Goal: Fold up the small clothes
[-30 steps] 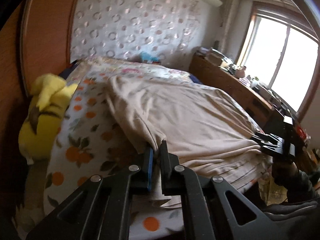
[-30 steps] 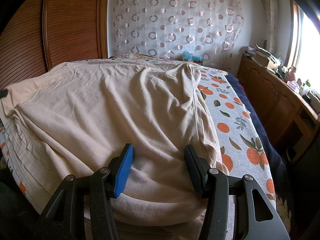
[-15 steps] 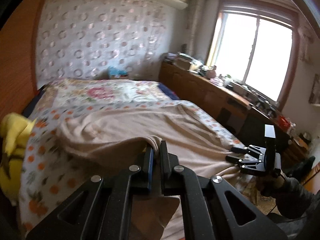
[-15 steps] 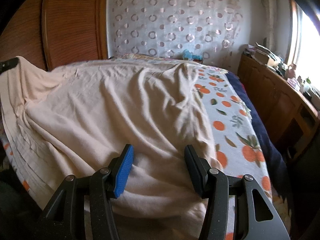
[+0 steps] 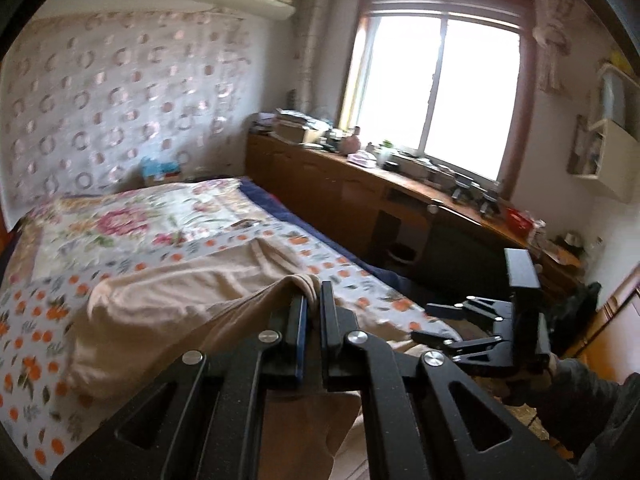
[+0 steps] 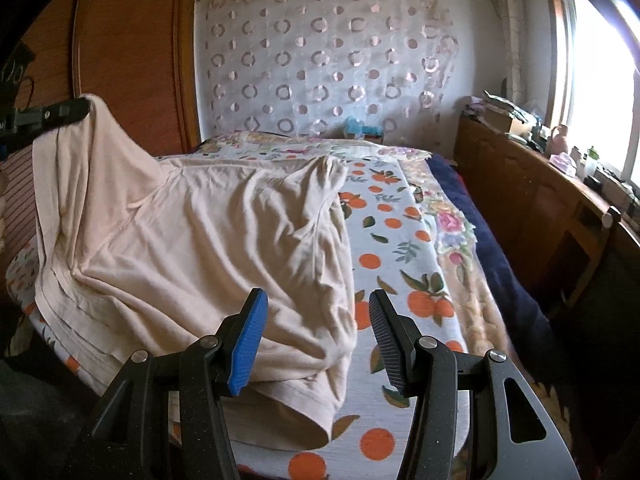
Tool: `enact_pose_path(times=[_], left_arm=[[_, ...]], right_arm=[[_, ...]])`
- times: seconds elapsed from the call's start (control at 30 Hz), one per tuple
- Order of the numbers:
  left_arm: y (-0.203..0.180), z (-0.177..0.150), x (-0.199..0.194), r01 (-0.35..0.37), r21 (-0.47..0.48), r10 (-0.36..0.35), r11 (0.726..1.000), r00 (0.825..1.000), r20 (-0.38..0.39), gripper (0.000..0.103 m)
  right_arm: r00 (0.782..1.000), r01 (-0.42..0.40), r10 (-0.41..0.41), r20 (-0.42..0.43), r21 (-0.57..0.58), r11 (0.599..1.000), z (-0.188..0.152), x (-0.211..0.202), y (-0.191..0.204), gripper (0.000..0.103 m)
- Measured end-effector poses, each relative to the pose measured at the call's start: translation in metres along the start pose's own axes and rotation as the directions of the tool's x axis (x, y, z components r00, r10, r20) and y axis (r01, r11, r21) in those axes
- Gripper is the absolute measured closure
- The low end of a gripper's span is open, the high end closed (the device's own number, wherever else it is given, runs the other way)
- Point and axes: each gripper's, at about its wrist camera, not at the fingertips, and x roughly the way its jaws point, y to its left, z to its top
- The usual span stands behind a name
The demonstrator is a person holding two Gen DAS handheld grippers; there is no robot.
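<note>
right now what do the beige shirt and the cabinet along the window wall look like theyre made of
Beige shirt: soft matte knit, likely cotton jersey; it drapes in loose wrinkles, has a stitched hem, and hangs limp where the left gripper pinches it. Cabinet: brown wood or wood veneer, slightly glossy, with panelled doors; solid or laminate cannot be told.
</note>
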Motion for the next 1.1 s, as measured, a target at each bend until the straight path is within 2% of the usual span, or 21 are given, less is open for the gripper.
enact_pose_path(times=[0.17,0.27,0.33,0.37,0.4,0.63,0.7,0.8,1.1], left_arm=[[-0.027,0.020,0.008,0.073,0.066,-0.072,0.995,0.997,-0.013,0.097],[-0.036,0.019,0.014,0.045,0.086,-0.043,0.995,0.999,-0.026,0.097],[-0.035,0.015,0.014,0.059,0.076,-0.057,0.995,0.998,-0.034,0.086],[-0.033,0.013,0.013,0.060,0.071,-0.057,0.996,0.998,-0.037,0.070],[-0.031,0.010,0.011,0.053,0.063,-0.051,0.997,0.998,-0.039,0.061],[-0.011,-0.009,0.006,-0.051,0.049,0.054,0.997,0.997,-0.062,0.057],[-0.001,-0.017,-0.001,-0.092,0.041,0.095,0.995,0.993,-0.064,0.039],[0.020,-0.030,-0.011,-0.139,0.007,0.139,0.990,0.988,-0.067,0.027],[0.070,-0.065,-0.044,-0.321,-0.077,0.315,0.944,0.945,-0.082,0.027]], right_arm=[[1.000,0.015,-0.015,0.013,0.002,1.000,-0.002,-0.004,-0.001,0.049],[1.000,0.011,-0.011,0.011,0.004,1.000,-0.005,-0.003,-0.006,0.049],[1.000,0.008,-0.008,0.000,0.000,1.000,-0.007,-0.002,-0.006,0.049],[1.000,0.007,-0.007,-0.004,-0.002,1.000,-0.007,-0.001,-0.007,0.049],[1.000,0.005,-0.005,-0.005,-0.003,1.000,-0.008,-0.002,-0.006,0.049],[1.000,-0.027,0.027,-0.003,-0.012,1.000,-0.003,-0.001,0.000,0.049],[0.999,-0.036,0.036,-0.004,-0.023,0.999,0.000,0.002,0.005,0.049],[0.999,-0.052,0.052,-0.003,-0.037,0.998,0.004,0.006,0.013,0.049],[0.992,-0.127,0.127,-0.011,-0.126,0.984,0.037,0.030,0.048,0.049]])
